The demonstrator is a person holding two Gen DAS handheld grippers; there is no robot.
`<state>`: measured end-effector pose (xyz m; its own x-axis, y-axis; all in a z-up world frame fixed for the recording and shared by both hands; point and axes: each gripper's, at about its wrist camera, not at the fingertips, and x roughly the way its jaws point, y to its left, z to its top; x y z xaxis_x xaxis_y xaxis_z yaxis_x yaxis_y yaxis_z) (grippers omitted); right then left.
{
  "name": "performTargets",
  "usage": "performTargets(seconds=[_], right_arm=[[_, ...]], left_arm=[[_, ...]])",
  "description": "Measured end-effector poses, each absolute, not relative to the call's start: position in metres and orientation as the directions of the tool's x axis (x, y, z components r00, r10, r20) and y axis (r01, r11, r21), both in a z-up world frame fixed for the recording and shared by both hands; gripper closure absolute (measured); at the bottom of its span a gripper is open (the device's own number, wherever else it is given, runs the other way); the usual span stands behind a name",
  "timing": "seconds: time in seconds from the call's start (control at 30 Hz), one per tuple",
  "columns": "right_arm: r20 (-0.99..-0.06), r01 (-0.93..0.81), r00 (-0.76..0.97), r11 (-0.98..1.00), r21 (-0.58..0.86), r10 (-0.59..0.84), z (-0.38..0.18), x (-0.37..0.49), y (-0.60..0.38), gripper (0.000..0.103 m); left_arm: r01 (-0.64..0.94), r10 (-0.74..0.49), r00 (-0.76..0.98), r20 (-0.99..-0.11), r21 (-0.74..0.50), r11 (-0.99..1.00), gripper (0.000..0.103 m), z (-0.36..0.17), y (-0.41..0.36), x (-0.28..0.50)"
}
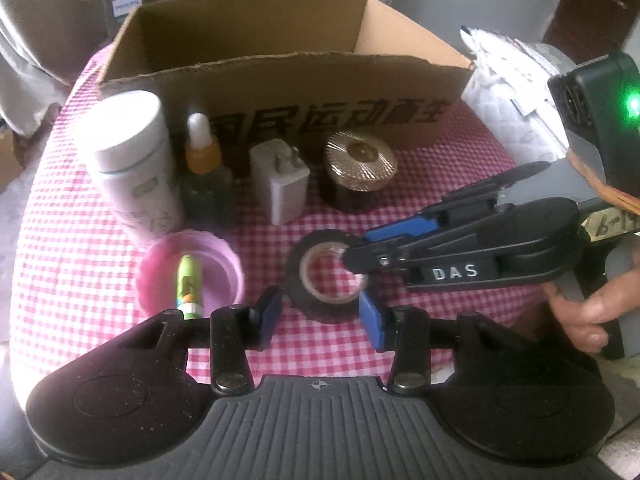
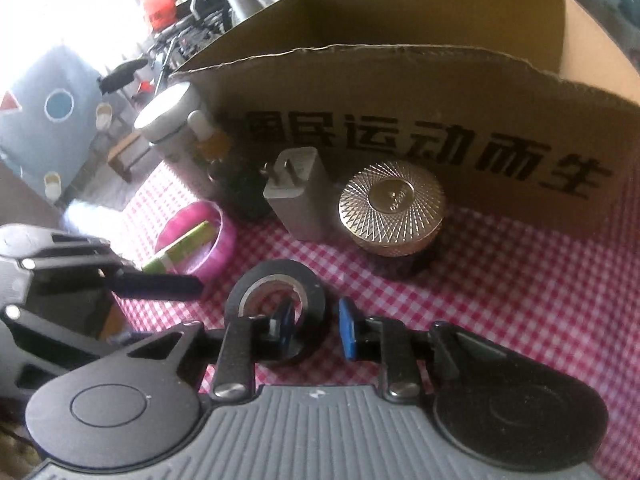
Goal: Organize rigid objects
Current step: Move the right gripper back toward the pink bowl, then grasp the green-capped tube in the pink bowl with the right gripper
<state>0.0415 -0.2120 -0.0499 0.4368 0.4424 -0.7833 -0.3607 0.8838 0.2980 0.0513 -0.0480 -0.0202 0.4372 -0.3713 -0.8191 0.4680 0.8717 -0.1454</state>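
Note:
A black tape roll (image 1: 326, 278) (image 2: 280, 304) lies flat on the red checked cloth. My right gripper (image 2: 316, 326) (image 1: 362, 250) is open, one finger inside the roll's hole and the other outside its right wall. My left gripper (image 1: 320, 316) is open and empty, just in front of the roll. Behind stand a white bottle (image 1: 132, 164), a dropper bottle (image 1: 204, 168), a white charger (image 1: 282, 184) and a gold-lidded jar (image 1: 360, 170) (image 2: 392, 210). A pink bowl (image 1: 190, 278) (image 2: 200, 242) holds a green tube (image 1: 188, 284).
An open cardboard box (image 1: 280, 68) (image 2: 400, 92) with black printed characters stands behind the row of objects. A white crumpled bag (image 1: 504, 80) lies at the right of the box. The round table's edge curves close at left and front.

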Motion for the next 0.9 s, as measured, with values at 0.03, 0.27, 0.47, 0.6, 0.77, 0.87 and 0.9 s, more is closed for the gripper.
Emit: performTargets(seconds=[0.03,0.27,0.47,0.6,0.77,0.87,0.9], right_arm=[[-0.786,-0.361,0.444,0.889,0.282,0.430,-0.049,0.040,-0.214,0.078],[-0.803,-0.212,0.515,0.953,0.218,0.298,-0.045,0.032,-0.268,0.079],[-0.760,-0.116,0.576,0.950,0.289,0.301,-0.019,0.022,-0.297,0.077],[-0.694,-0.196,0.600,0.914,0.354,0.398,0.005,0.022,-0.270,0.077],[-0.672,-0.310,0.473,0.821,0.479,0.570,-0.005,0.051,-0.211,0.076],[-0.669,-0.296,0.399,0.778,0.554,0.628,-0.021,0.065,-0.188,0.076],[-0.676,-0.289,0.389,0.780,0.555,0.626,-0.027,0.070,-0.182,0.076]], left_arm=[[0.463,-0.369,0.449,-0.814,-0.141,0.875,0.059,-0.018,-0.047,0.048],[0.434,-0.377,0.503,-0.778,-0.149,0.888,0.054,-0.006,-0.021,0.039],[0.405,-0.381,0.534,-0.755,-0.168,0.899,0.049,-0.003,-0.002,0.043],[0.380,-0.374,0.556,-0.742,-0.173,0.909,0.047,0.000,0.009,0.043],[0.345,-0.350,0.562,-0.749,-0.173,0.923,0.047,-0.006,0.018,0.050],[0.338,-0.320,0.556,-0.767,-0.143,0.930,0.049,-0.013,0.015,0.056],[0.337,-0.311,0.554,-0.773,-0.133,0.932,0.051,-0.015,0.015,0.057]])
